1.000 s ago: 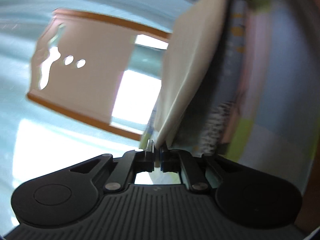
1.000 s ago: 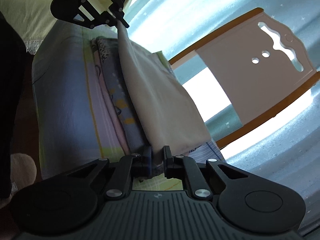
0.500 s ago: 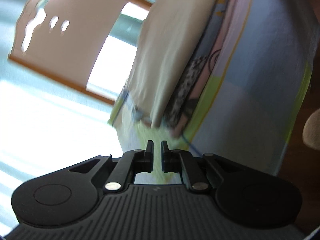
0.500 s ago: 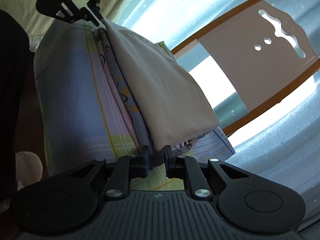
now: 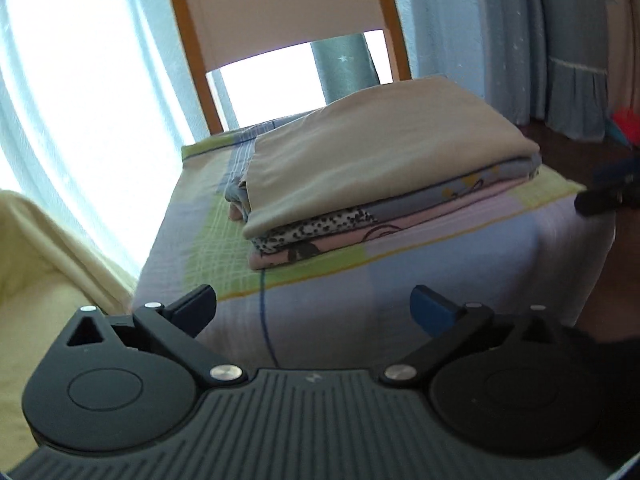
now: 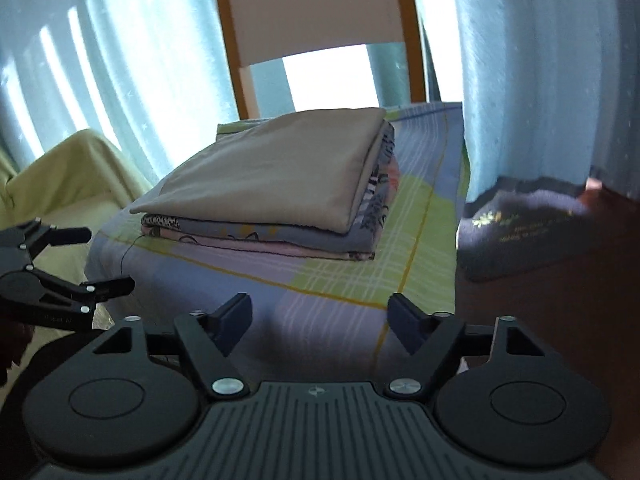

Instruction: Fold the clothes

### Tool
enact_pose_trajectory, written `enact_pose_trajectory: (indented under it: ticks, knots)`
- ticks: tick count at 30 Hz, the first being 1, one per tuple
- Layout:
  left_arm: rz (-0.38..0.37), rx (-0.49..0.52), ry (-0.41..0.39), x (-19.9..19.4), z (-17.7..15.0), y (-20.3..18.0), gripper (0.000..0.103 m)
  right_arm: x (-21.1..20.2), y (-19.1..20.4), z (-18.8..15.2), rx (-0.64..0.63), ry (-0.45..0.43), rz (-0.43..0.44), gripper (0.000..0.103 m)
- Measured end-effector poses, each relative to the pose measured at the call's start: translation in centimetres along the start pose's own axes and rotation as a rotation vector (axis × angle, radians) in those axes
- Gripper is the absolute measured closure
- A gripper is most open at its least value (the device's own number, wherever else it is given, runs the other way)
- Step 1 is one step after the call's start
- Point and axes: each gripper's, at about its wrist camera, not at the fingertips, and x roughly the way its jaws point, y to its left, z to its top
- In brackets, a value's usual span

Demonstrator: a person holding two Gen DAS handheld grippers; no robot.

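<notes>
While grippers gape, chair (image 6: 320, 12) behind stack (image 6: 276, 172).

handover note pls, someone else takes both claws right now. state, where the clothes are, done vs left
Left claw: open, empty, short of the pile.
Right claw: open, empty, also short of it.
Folded beige cloth lies flat on top of the stack of folded patterned clothes, on the checked pastel sheet in front of the wooden chair back.
Done: beige piece folded and stacked, both claws clear.
Left: nothing unfolded on the sheet. A pale yellow fabric lies to the left; I cannot tell whether it needs folding.
</notes>
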Motion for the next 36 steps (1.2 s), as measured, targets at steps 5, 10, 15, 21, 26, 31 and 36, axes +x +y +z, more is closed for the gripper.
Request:
enact_pose_trajectory:
  ticks: [5,10,15,21,26,31,36]
  knots:
    - [-0.002,-0.143,0.020,-0.3,-0.5,0.3,0.001,-0.2,0.4,0.2,0.052,0.013,-0.014,0.001]
    - [0.024,-0.192,0.020,-0.3,-0.5,-0.5,0.001,0.0,1.7,0.9,0.055,0.010,-0.021,0.000]
    - [0.035,-0.247,0.031,-0.4,-0.6,-0.6,0.001,0.7,2.5,1.0,0.044,0.009,-0.045,0.000]
    - [0.020,-0.296,0.047,0.2,-0.6,-0.7,0.001,1.7,1.9,0.5,0.070,0.031,-0.043,0.000]
    - [0.009,-0.293,0.077,0.9,-0.5,-1.1,0.001,2.1,1.7,0.3,0.073,0.041,-0.061,0.000]
    - [-0.014,-0.292,0.084,1.0,-0.6,-1.4,0.001,2.5,1.9,0.1,0.069,0.051,-0.076,0.000]
    - [-0.020,-0.299,0.090,1.1,-0.5,-1.6,0.001,2.6,2.0,0.0,0.064,0.053,-0.088,0.000]
